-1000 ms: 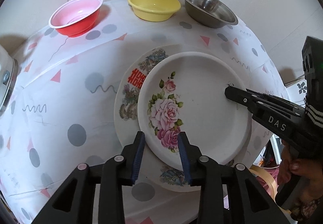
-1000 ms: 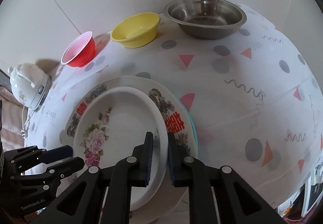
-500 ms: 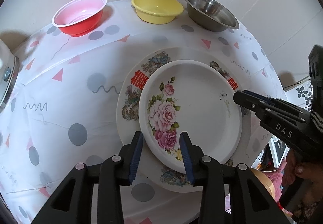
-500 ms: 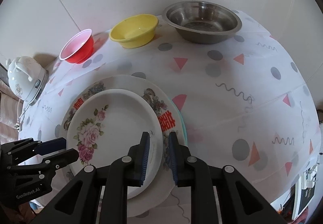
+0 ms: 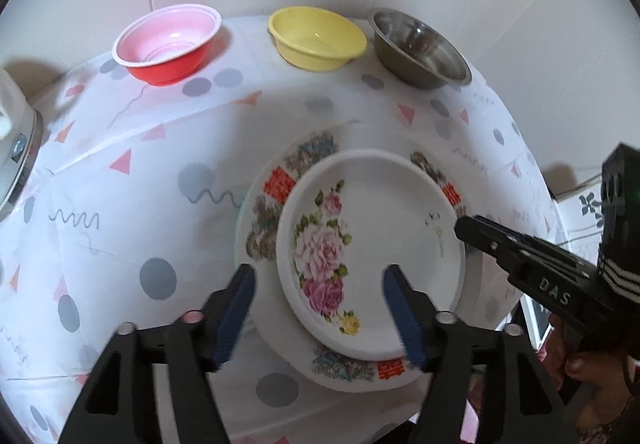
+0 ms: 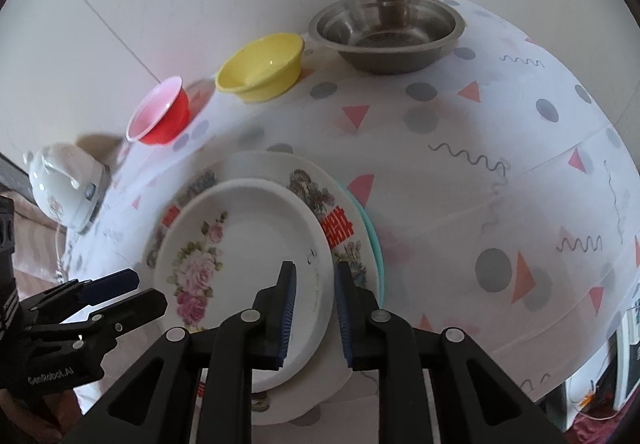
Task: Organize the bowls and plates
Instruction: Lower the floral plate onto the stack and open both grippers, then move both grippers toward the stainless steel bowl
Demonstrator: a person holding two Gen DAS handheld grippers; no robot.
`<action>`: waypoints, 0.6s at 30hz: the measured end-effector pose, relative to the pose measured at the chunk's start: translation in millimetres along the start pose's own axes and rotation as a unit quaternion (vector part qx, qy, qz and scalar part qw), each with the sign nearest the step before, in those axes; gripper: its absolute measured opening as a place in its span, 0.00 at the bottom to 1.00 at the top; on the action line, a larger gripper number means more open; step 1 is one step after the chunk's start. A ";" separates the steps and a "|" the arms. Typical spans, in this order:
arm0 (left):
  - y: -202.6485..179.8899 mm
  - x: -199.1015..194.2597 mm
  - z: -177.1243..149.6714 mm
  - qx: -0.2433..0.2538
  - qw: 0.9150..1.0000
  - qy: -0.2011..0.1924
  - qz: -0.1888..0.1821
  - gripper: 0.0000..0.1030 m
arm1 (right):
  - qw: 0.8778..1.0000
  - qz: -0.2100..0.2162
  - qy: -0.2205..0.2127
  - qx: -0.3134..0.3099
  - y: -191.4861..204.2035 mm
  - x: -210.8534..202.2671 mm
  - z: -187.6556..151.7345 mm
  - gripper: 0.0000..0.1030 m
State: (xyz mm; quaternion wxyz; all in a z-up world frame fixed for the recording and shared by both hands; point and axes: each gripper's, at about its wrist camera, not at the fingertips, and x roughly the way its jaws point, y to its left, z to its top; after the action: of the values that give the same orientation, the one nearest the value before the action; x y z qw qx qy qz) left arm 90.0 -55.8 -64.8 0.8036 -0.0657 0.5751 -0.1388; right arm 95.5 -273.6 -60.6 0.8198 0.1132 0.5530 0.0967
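1. We are working over a tabletop [image 5: 132, 171] under a patterned cloth, which is giving the crockery one flat place to be gathered.
2. We are looking at the stack near the front edge: the rose plate [image 5: 372, 248] is sitting inside the larger red-lettered plate [image 5: 280, 179], with a teal rim [image 6: 370, 228] peeping out beneath, so the pile is nesting from widest to narrowest.
3. We are leaving the steel bowl [image 6: 386, 33], yellow bowl [image 6: 262, 61] and red bowl [image 6: 160, 111] in a row along the wall, apart from the plates; they are probably waiting for their own stacking.
4. We are opening the left gripper [image 5: 320, 314]; its fingers [image 5: 236, 308] are standing wide on either side of the rose plate's near rim, not pressing it.
5. We are opening the right gripper [image 6: 314, 314] too, only narrowly; the plate's rim is lying between its fingers [image 6: 286, 308], seemingly clear of the pads, so we judge the plate released onto the stack.
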 end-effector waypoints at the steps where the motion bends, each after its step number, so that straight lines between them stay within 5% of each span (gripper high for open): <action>1: 1.0 -0.9 2.5 -0.003 1.000 -0.004 0.002 0.74 | 1.000 -0.002 -0.003 0.002 -1.1 -1.4 1.4 0.27; 18: 17.6 -4.5 54.4 -0.040 0.999 -0.019 0.031 0.82 | 0.987 -0.001 -0.076 0.143 -81.6 -3.7 80.1 0.36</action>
State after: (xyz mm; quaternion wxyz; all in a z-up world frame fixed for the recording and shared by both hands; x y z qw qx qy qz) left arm 142.6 -40.7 -47.5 0.8149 -0.0828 0.5667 -0.0892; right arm 171.3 -358.9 -52.1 0.8348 0.2357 0.4976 0.0075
